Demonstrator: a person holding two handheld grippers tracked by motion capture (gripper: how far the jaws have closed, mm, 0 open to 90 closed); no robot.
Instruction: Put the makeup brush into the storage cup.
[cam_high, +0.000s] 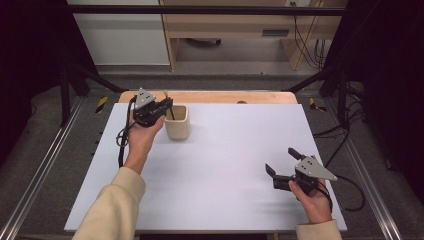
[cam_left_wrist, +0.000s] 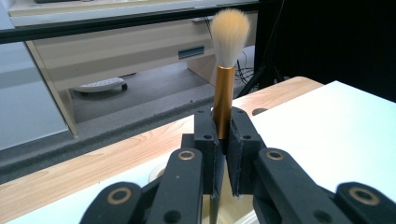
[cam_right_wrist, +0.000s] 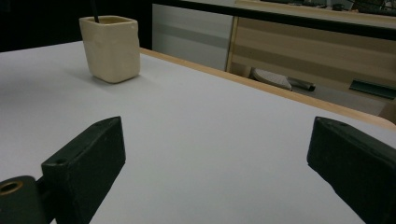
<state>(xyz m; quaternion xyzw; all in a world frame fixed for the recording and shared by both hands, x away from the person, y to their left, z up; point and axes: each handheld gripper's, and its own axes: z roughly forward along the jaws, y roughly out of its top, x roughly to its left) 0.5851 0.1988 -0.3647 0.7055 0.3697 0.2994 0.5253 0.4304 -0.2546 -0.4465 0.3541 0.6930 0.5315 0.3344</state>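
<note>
High view: a white table is seen from above. The left claw (cam_high: 167, 106) is held just beside the far left rim of a cream cup (cam_high: 178, 123), near the table's far edge. A thin dark handle is seen slanting from that claw down into the cup's mouth. The right claw (cam_high: 282, 161) is held low over the near right part of the table (cam_high: 225, 165), well apart from the cup, with its jaws spread and nothing between them.

Left gripper view: the left claw (cam_left_wrist: 223, 140) is shut on a brush (cam_left_wrist: 223, 95). The gold ferrule is pinched between the two pads, and the pale bristle head stands upright above them. The dark handle runs down below the jaws; part of a pale rim, likely the cup's, can be made out just under them.

Right gripper view: the right claw (cam_right_wrist: 215, 158) is wide open and empty over bare table. The cup (cam_right_wrist: 111, 46) stands well ahead of it and to its left, with the dark handle tip showing at the mouth.

Progress, as judged: the brush has been gripped and its handle end already sits inside the cup. What is left is either letting it go so that it rests in the cup or lifting it clear; which of the two cannot be told.
</note>
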